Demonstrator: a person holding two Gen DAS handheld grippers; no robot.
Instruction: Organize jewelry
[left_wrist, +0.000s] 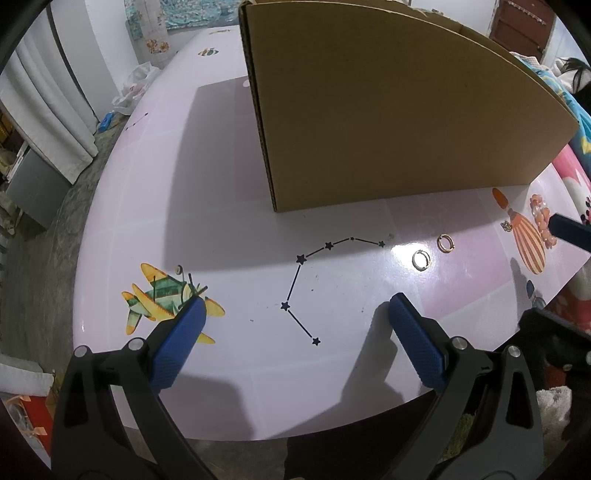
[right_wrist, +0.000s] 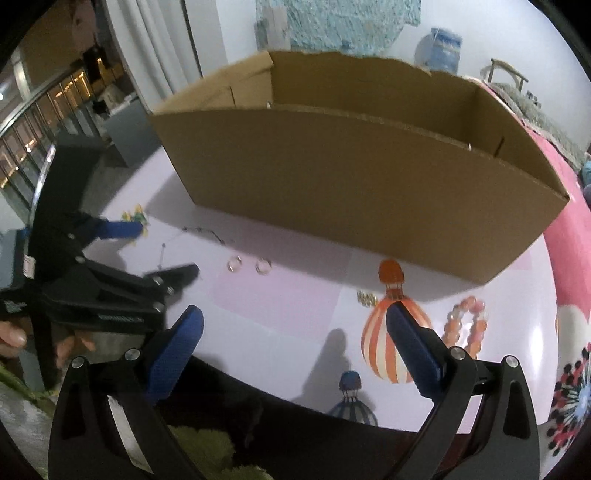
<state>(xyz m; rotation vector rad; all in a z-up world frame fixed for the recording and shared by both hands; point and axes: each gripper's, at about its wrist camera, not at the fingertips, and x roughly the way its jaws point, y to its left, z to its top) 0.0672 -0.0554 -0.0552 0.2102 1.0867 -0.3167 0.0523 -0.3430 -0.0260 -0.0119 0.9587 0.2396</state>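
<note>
Two small rings lie on the pale lilac table (left_wrist: 229, 229): a silver ring (left_wrist: 421, 259) (right_wrist: 234, 264) and a rose-gold ring (left_wrist: 446, 243) (right_wrist: 263, 266) beside it. A small gold earring (left_wrist: 506, 225) (right_wrist: 366, 298) and an orange bead bracelet (left_wrist: 541, 218) (right_wrist: 466, 328) lie further right, by the printed balloon. Behind them stands an open cardboard box (left_wrist: 388, 110) (right_wrist: 354, 177). My left gripper (left_wrist: 297, 304) is open above the table's front, left of the rings. My right gripper (right_wrist: 295, 317) is open, with the earring and bracelet just ahead to its right.
The table's front edge (left_wrist: 258, 435) lies close under both grippers. The box fills the back of the table. A person's hand (right_wrist: 14, 338) holds the left gripper at the left of the right wrist view. White curtains (left_wrist: 48, 122) and a grey cabinet (left_wrist: 33, 188) stand beyond the table's left side.
</note>
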